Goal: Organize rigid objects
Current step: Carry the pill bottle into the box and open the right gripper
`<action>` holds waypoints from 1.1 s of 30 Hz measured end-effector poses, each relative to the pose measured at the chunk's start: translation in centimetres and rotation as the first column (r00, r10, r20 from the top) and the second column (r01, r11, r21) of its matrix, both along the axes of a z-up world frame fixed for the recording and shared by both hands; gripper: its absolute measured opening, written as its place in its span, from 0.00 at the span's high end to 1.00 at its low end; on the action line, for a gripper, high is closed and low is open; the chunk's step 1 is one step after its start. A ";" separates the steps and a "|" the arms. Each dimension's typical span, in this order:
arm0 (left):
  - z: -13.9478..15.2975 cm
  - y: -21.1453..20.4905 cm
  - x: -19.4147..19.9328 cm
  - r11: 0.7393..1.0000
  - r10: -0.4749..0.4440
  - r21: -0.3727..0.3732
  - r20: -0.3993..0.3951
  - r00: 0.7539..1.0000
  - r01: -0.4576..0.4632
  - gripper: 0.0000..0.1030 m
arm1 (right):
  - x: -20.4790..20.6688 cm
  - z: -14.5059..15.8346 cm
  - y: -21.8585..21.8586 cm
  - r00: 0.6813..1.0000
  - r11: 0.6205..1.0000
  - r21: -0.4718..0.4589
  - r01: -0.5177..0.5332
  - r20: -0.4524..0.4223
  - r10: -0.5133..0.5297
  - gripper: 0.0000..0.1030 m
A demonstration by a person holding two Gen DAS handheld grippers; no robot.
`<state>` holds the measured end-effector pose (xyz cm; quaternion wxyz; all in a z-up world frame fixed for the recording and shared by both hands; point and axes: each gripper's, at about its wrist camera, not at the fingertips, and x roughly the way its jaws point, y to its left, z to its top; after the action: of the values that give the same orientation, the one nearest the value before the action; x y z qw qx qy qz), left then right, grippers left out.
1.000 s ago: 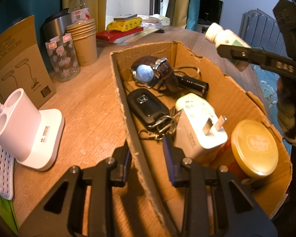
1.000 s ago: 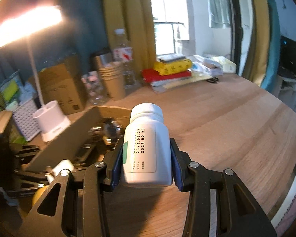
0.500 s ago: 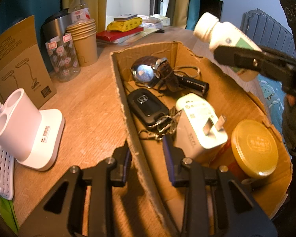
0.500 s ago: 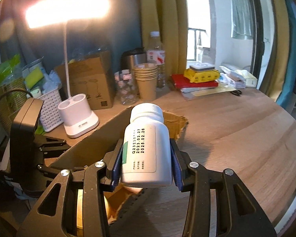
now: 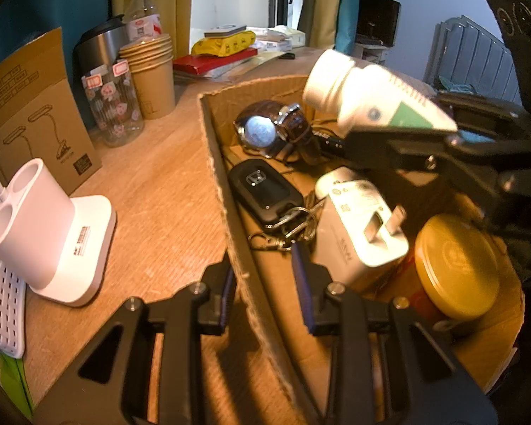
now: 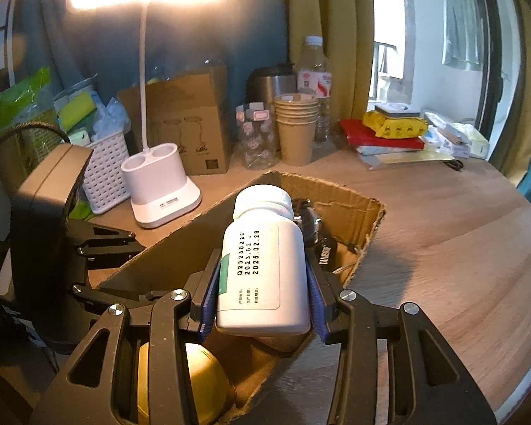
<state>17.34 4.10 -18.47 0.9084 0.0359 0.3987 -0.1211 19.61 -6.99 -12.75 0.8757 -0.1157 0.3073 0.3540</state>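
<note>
My right gripper (image 6: pixel 262 302) is shut on a white pill bottle (image 6: pixel 263 265) and holds it over the open cardboard box (image 6: pixel 350 194); the bottle also shows in the left wrist view (image 5: pixel 364 99), tilted above the box. My left gripper (image 5: pixel 265 287) is shut on the box's left wall (image 5: pixel 223 191). In the box lie a wristwatch (image 5: pixel 272 131), a black car key (image 5: pixel 262 187) with a key ring, a white plug adapter (image 5: pixel 361 226) and a gold-lidded jar (image 5: pixel 456 265).
On the wooden table to the left stand a white lamp base (image 5: pixel 49 230), a brown carton (image 5: pixel 28 113), a patterned glass jar (image 5: pixel 113 102), stacked paper cups (image 5: pixel 152 74), a steel flask and a water bottle. Books and packets (image 5: pixel 223 49) lie at the back.
My right gripper has carried the white bottle leftward and lower, from beside the box to over its inside. My left gripper has stayed on the box wall.
</note>
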 end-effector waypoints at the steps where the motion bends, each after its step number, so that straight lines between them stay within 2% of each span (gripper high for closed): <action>1: 0.0 0.0 0.0 1.000 0.000 0.000 0.000 1.000 0.000 0.70 | 0.1 -0.1 0.2 1.000 1.000 -0.004 -0.007 -0.004 0.007 0.56; 10: 0.0 0.0 0.0 1.000 0.000 0.000 0.000 1.000 0.000 0.70 | 0.8 -1.1 1.1 0.999 0.998 -0.049 -0.030 -0.036 0.029 0.56; 21: 0.0 -0.1 0.0 1.000 0.000 0.000 0.000 1.000 0.000 0.70 | 1.8 -0.9 1.6 0.995 0.994 -0.081 -0.069 -0.077 0.063 0.56; 33: 0.0 0.0 0.0 1.000 0.000 0.000 0.000 1.000 0.000 0.70 | 1.9 -0.9 0.5 0.997 0.994 -0.105 -0.037 -0.078 0.029 0.56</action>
<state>17.34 4.09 -18.48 0.9084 0.0359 0.3986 -0.1210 21.52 -6.48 -13.64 0.8501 -0.1534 0.3569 0.3556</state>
